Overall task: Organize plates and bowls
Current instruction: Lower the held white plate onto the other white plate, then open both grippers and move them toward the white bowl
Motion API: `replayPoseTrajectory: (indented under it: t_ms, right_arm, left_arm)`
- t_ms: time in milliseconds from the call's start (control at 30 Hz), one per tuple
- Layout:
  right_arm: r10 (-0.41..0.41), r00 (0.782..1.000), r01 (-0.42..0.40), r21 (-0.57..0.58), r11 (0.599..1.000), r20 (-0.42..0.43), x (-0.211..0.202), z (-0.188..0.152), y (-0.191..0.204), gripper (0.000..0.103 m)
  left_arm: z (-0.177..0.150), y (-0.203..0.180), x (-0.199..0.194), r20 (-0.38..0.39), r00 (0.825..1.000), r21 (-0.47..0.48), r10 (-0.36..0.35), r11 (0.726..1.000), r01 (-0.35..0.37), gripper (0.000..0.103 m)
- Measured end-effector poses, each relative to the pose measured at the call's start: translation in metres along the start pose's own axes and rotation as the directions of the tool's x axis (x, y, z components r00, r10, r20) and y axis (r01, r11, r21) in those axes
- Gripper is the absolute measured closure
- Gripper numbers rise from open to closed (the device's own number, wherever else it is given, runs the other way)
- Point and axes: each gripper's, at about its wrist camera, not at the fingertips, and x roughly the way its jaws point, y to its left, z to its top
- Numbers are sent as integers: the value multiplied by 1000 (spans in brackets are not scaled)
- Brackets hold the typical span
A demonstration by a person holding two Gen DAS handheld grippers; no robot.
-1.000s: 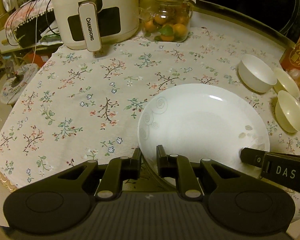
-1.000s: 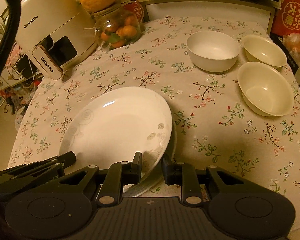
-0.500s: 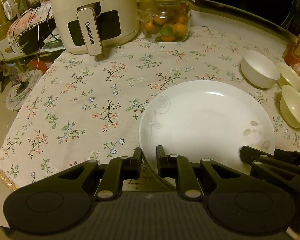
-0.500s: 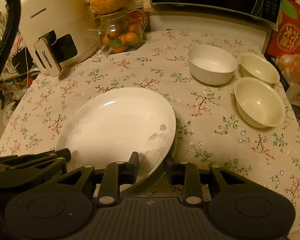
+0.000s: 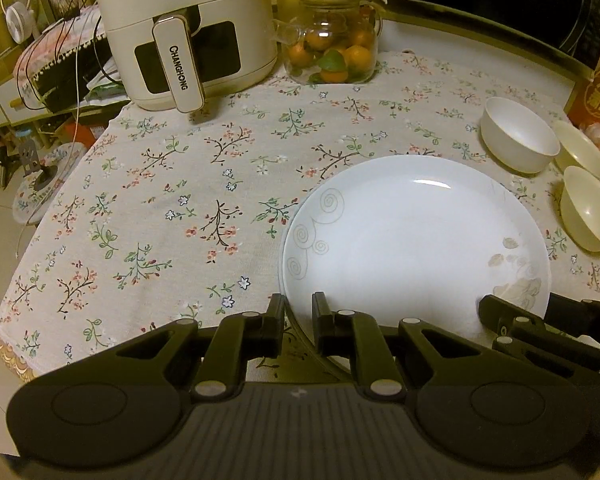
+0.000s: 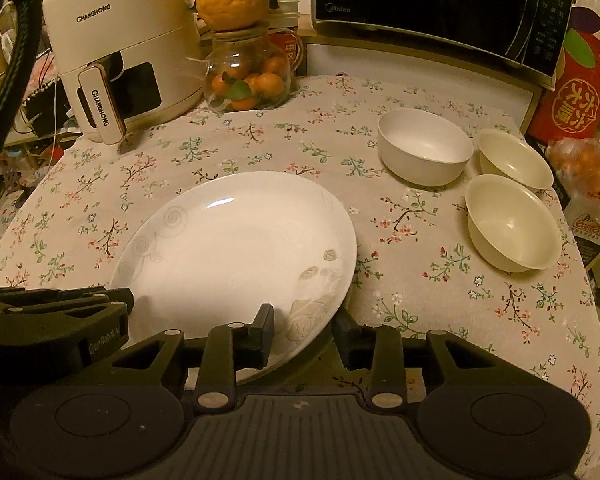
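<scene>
A large white plate (image 5: 416,236) lies on the floral tablecloth, also in the right wrist view (image 6: 236,252). My left gripper (image 5: 298,312) is shut on its near left rim. My right gripper (image 6: 302,330) straddles the near right rim with its jaws parted wider than the rim. A white bowl (image 6: 424,148) and two cream bowls (image 6: 512,224) (image 6: 514,158) stand at the right. The right gripper also shows in the left wrist view (image 5: 512,316).
A white air fryer (image 6: 120,48) and a glass jar of oranges (image 6: 248,76) stand at the back left. A black microwave (image 6: 440,4) is at the back. A red box (image 6: 580,96) and bagged fruit (image 6: 588,176) sit at the right edge.
Both grippers have pulled back, so the table looks farther off. The right gripper's jaws have spread wider around the plate's rim. The left gripper stays shut on the rim.
</scene>
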Motion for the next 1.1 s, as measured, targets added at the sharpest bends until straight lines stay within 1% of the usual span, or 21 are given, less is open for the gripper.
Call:
replayPoseTrajectory:
  t_ms: [100,133,233,467,567,667,733,867,933,1000,1033,1100]
  right_arm:
    - [-11,1000,11,-14,1000,2,0,-1,1,68]
    - [-14,1000,14,-8,1000,-15,2,-2,0,68]
    - [2,999,-2,21,1000,-32,6,-4,-5,68]
    - [6,999,-6,21,1000,-32,5,-6,-3,68]
    - [20,999,-18,38,999,-39,5,-5,-6,68]
    - [43,998,-40,73,996,-43,3,-1,-13,68]
    - [48,998,-45,84,995,-38,0,2,-18,64]
    - [70,997,-65,124,990,-34,-4,9,-29,56]
    - [87,996,-81,155,985,-32,-6,15,-37,53]
    - [105,994,-98,185,978,-27,-8,20,-46,46]
    - [110,994,-103,194,976,-25,-9,23,-50,45]
    - [109,994,-103,193,976,-19,-11,30,-57,39]
  left_arm:
    - [0,1,1,-7,1000,-3,2,1000,-2,91]
    - [0,1,2,-8,1000,-4,2,1000,-2,91]
    - [0,0,2,-9,1000,-5,3,1000,-3,91]
    - [2,3,2,-14,1000,-12,-7,1000,7,91]
    - [5,5,0,-8,1000,-17,-5,1000,5,90]
    - [10,7,-5,22,1000,-16,15,1000,-15,86]
    - [14,9,-9,35,999,-20,24,1000,-23,81]
    - [26,5,-17,70,997,-15,19,1000,-18,79]
    - [33,-1,-20,87,996,-7,3,1000,-3,71]
    - [40,-7,-22,93,995,3,-21,1000,20,65]
    - [43,-12,-22,97,995,10,-29,1000,29,61]
    - [51,-21,-23,107,993,23,-43,999,41,57]
